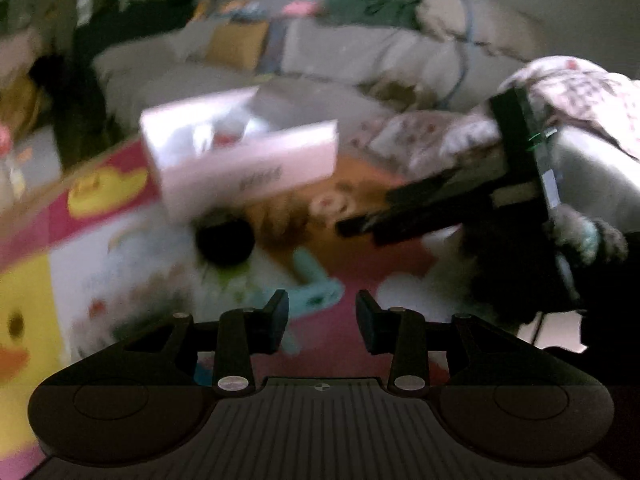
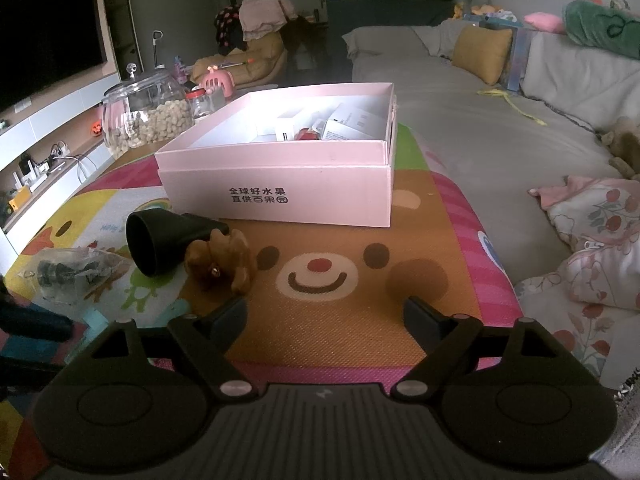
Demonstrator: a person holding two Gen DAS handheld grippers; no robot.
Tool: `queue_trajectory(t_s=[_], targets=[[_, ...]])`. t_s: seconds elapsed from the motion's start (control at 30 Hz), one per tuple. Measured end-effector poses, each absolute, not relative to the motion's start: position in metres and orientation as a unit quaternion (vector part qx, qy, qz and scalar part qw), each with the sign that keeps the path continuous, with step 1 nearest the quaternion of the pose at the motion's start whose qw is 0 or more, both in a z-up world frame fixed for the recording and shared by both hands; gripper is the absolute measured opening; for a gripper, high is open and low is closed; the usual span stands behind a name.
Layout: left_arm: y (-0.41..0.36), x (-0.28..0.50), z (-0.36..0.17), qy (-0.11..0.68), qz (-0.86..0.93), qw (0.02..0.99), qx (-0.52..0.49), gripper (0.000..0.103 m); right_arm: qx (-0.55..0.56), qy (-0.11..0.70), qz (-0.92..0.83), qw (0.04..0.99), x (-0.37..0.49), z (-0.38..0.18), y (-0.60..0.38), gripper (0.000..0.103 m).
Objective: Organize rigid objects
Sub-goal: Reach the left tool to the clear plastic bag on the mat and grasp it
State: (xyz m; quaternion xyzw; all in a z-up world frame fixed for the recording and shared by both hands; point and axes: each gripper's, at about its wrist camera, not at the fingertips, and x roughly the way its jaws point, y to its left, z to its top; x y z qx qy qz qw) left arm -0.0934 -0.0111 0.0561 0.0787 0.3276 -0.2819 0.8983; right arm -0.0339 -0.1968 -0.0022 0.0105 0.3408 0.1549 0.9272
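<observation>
left wrist view motion-blurred, pink box (image 1: 240,152) smeared | left gripper (image 1: 322,320) part-open, empty | right gripper (image 2: 324,320) wide, empty | box contents half-hidden behind near wall

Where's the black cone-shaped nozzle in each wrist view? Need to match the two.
Left wrist: black nozzle, blurred, left of centre, just below the pink box.
Right wrist: nozzle lying on its side, left of centre, below the box's front-left corner, beside a brown ornament.
Shared landmark: the pink box.

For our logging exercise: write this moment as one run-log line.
left gripper: open, empty | right gripper: open, empty | open pink cardboard box: on mat
</observation>
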Motion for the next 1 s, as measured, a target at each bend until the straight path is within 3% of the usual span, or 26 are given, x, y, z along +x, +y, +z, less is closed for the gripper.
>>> queue_trajectory(t_s=[0.23,0.6,1.0], targets=[[-0.035,-0.07,0.045,0.325,-0.266,0.887,0.193,0.043,0.013,0.34,0.156,0.927,-0.034,-0.002,-0.197,0.087],[-0.067,-0.051,0.019,0.359,-0.257,0.876,0.194,0.044,0.02,0.338,0.159,0.927,-0.035,-0.002,-0.2,0.087],[-0.029,-0.069,0.033,0.351,-0.21,0.899,0.155,0.044,0.024,0.338,0.16,0.927,-0.035,-0.001,-0.202,0.087]])
